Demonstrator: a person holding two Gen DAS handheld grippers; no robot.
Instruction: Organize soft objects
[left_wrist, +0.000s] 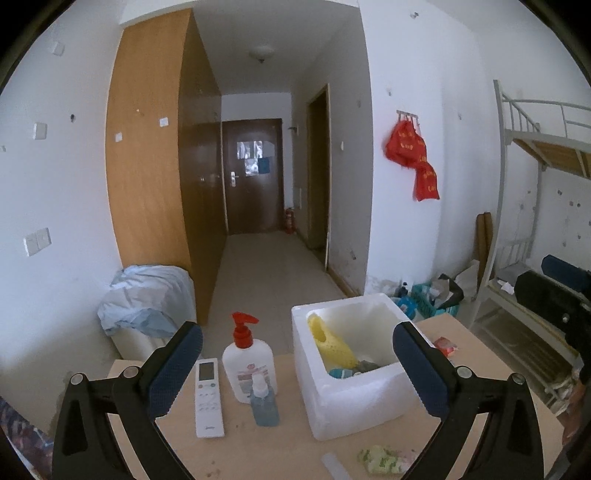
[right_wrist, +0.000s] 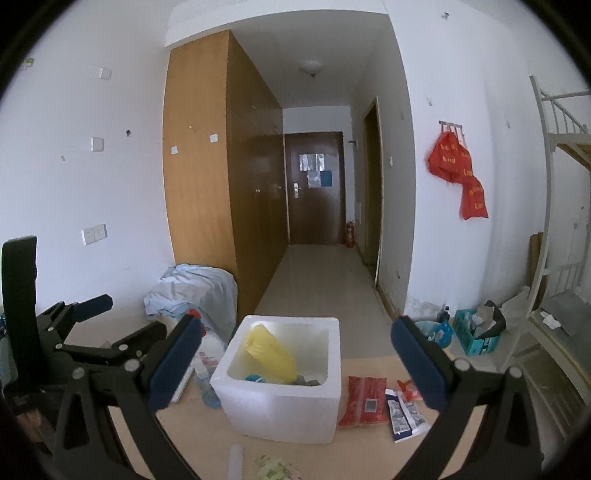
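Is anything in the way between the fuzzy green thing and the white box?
Nothing visible blocks it. The fuzzy green thing lies on the table just in front of the white box, whose top is open. Only a small clear tube lies beside it.

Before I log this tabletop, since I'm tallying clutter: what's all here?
foam box: 1, white, table centre
slipper: 1, yellow, inside box
pump bottle: 1, white, red pump, left of box
spray bottle: 1, blue, before pump bottle
remote: 1, white, left
fuzzy cloth: 1, pale green, near edge
packet: 1, red, right of box
left gripper: open, empty
right gripper: open, empty
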